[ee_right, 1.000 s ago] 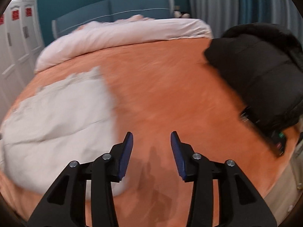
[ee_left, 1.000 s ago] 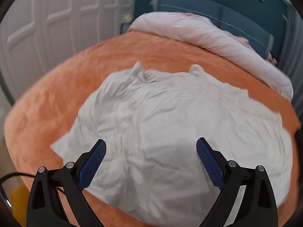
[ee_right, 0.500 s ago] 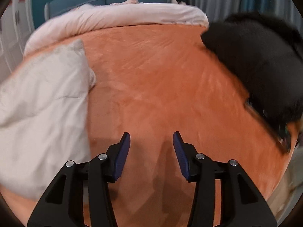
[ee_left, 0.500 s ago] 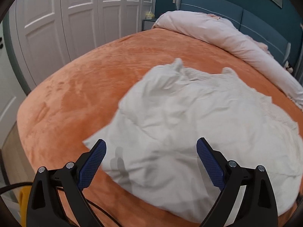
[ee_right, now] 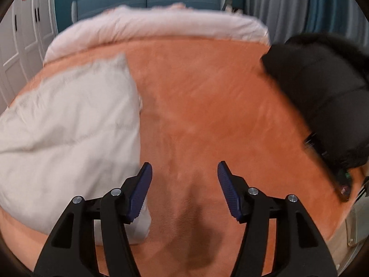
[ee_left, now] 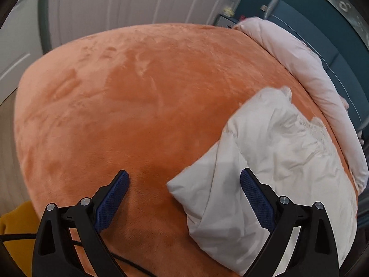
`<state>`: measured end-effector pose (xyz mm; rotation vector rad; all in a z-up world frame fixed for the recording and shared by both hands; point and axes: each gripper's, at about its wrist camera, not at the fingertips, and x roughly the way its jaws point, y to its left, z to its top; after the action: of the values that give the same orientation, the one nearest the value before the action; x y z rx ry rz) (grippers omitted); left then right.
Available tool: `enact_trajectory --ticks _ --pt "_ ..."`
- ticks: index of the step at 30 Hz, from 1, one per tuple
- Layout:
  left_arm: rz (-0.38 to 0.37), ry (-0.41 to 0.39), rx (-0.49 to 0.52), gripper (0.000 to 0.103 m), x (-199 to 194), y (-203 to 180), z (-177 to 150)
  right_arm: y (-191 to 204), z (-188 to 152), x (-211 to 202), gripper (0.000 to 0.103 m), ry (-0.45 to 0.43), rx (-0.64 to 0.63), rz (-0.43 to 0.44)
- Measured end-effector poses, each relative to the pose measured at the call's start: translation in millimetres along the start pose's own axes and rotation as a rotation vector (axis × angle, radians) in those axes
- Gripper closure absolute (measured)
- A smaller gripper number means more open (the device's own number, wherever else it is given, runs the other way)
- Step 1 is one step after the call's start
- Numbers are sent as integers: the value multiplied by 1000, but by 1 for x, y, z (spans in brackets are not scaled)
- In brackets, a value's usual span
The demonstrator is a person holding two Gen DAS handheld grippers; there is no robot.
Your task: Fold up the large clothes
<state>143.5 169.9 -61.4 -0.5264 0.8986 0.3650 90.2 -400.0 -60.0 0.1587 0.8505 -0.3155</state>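
Observation:
A large white garment [ee_left: 272, 159] lies crumpled on the orange bed cover [ee_left: 129, 97]. In the left wrist view it fills the right side, and its near left corner lies between my fingers. My left gripper [ee_left: 184, 182] is open and empty, just above that corner. In the right wrist view the garment [ee_right: 69, 133] lies at the left. My right gripper [ee_right: 184, 173] is open and empty above bare orange cover [ee_right: 207, 106], its left finger at the garment's right edge.
A black puffy jacket [ee_right: 322, 92] lies at the bed's right side. A rolled pale pink duvet [ee_right: 156, 27] lies along the teal headboard. White wardrobe doors [ee_left: 115, 7] stand left of the bed. A yellow object [ee_left: 13, 224] and a black cable are near the bed's front edge.
My left gripper has swung left, so the garment has slid from the centre to the right of its view. My right gripper has opened wider and moved closer to the garment's right edge.

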Motion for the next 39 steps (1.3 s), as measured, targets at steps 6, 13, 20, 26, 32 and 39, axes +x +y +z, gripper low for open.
enact_trajectory --ticks 6,13,20,26,32,39 --pt "-12 -21 -16 6 14 -3 7 6 5 -34 48 -80 78 28" --pt "-241 23 -162 6 15 -2 22 96 46 -57 54 -108 -57 290" --pt "-329 115 -89 18 24 -38 22 212 36 6 74 60 -194 383" --pt "-501 99 34 98 -16 -80 27 225 27 23 75 61 -235 309" --pt "-683 -1 160 101 -109 -139 22 213 31 35 76 79 -214 335" --pt "-843 -2 400 102 -179 -244 -22 185 28 13 75 66 -116 424"
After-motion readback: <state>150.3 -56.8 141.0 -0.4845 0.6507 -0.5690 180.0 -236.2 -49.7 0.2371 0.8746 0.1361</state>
